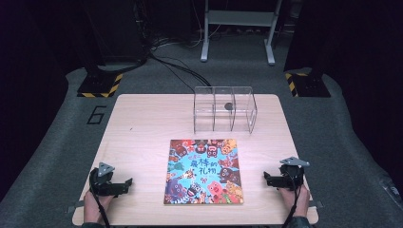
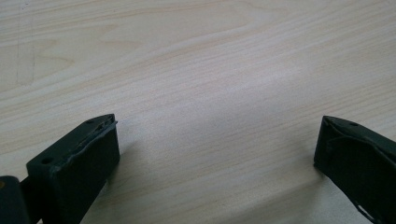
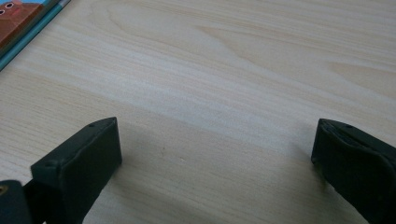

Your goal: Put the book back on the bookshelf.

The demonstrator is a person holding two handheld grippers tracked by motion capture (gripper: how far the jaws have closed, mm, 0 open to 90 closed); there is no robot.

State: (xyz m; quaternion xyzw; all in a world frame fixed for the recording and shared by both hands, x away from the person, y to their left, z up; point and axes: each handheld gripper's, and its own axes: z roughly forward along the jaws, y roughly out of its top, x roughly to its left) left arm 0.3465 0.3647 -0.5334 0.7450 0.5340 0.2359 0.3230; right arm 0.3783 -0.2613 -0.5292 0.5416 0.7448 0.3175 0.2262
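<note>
Overview of the workspace at the outset. A colourful, square children's picture book (image 1: 204,171) with cartoon animals on its cover is lying flat and closed on the near half of the pale wooden table (image 1: 142,123). Behind it, apart from the book, a clear acrylic three-compartment rack (image 1: 224,115) is standing upright and appears to be holding no book. The left gripper (image 1: 127,182) is resting on the table well to the left of the book, jaws spread wide with bare wood between them. The right gripper (image 1: 267,177) is sitting near the book's right edge, jaws likewise wide apart and gripping nothing; its own view is catching the book's corner (image 3: 23,18). Judged from this layout, the work is only beginning: the book is untouched, and lifting and, presumably, filing it in the rack are both remaining.
</note>
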